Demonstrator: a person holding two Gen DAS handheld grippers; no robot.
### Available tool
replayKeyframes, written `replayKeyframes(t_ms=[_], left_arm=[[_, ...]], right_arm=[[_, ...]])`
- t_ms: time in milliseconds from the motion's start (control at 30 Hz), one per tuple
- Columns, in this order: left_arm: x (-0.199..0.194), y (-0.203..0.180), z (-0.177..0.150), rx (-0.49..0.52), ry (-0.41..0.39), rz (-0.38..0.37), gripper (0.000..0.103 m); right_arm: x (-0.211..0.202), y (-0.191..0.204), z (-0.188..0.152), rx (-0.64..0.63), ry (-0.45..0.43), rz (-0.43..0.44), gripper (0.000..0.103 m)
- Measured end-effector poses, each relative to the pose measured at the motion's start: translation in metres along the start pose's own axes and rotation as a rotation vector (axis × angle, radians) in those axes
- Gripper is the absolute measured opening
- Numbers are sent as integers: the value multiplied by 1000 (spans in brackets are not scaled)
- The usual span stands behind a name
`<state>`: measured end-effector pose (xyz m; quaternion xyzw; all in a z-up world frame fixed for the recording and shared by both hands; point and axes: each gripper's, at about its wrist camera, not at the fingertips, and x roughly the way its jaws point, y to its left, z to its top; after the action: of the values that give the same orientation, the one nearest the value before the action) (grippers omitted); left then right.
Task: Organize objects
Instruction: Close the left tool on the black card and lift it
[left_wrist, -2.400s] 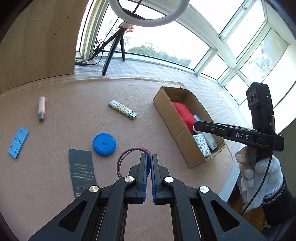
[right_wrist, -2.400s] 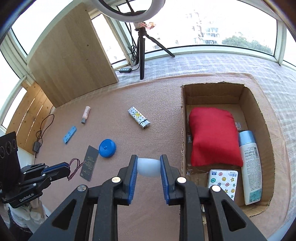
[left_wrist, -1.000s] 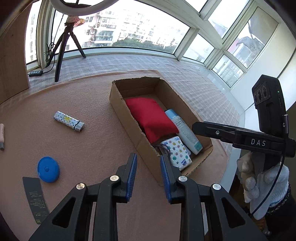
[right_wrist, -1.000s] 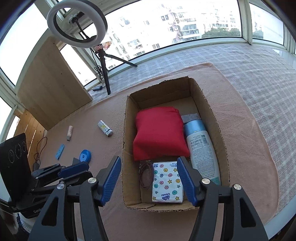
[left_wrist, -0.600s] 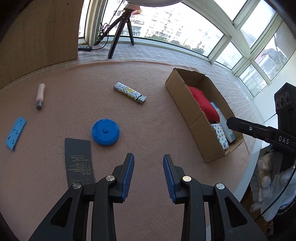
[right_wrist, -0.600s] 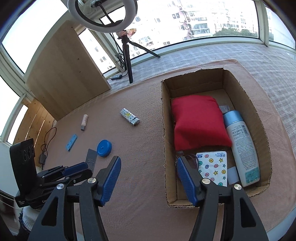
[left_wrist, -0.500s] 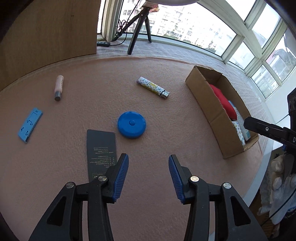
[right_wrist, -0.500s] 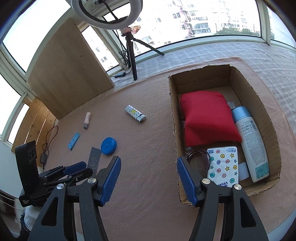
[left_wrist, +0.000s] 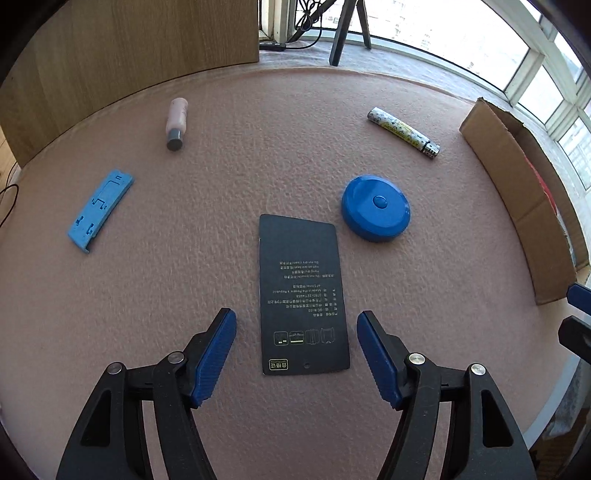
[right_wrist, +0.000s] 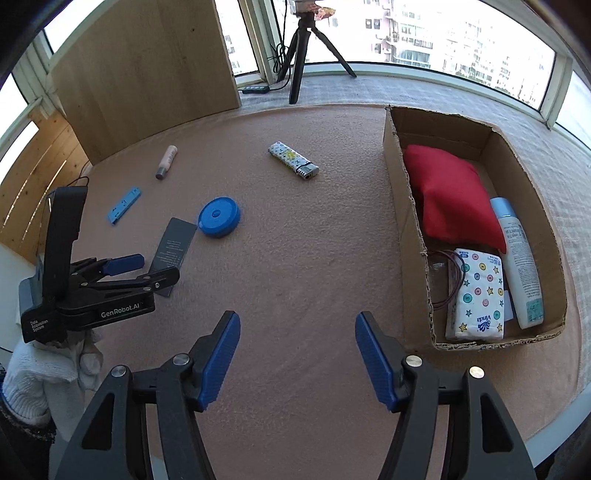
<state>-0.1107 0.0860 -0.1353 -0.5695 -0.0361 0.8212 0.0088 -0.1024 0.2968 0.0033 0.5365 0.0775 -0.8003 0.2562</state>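
a pink felt mat (left_wrist: 147, 332) covers the table, and a wooden board (right_wrist: 147, 59) stands at its far edge beside a tripod (right_wrist: 303, 48) by the window. the cardboard box (right_wrist: 406, 229) sits on the right side of the mat. inside it lie a red pillow (right_wrist: 450, 195) at the far end, a white bottle with a blue cap (right_wrist: 517, 258) along the right wall, a tissue pack with coloured dots (right_wrist: 476, 295) at the near end, and a loop of dark cord (right_wrist: 448, 280) between the tissue pack and the left wall.

the left gripper (left_wrist: 295, 350) is released, its blue pads spread wide either side of the near end of a black card (left_wrist: 301, 295) that lies flat on the mat; neither pad touches it. a person's white-gloved hand (right_wrist: 48, 369) holds this gripper. the right gripper (right_wrist: 295, 354) is also released and empty, above bare mat just left of the box.

just beyond the card's far right corner sits a round blue disc (left_wrist: 376, 208), near but apart from it. farther back right is a patterned lighter (left_wrist: 402, 132). on the left lie a flat blue plastic piece (left_wrist: 100, 208) and, beyond it, a small pink tube with a grey cap (left_wrist: 176, 123), all well apart from one another.
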Motion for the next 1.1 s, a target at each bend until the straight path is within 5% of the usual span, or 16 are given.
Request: replayKeyframes(t_ms=[433, 633, 1100], left_arm=[[9, -10, 10, 34, -24, 51, 74], [5, -11, 8, 41, -40, 37, 54], [-12, -2, 8, -24, -52, -12, 53]], right_arm=[[-10, -35, -12, 125, -10, -25, 62], [-13, -51, -17, 180, -15, -26, 62], [-27, -79, -25, 227, -52, -33, 62]])
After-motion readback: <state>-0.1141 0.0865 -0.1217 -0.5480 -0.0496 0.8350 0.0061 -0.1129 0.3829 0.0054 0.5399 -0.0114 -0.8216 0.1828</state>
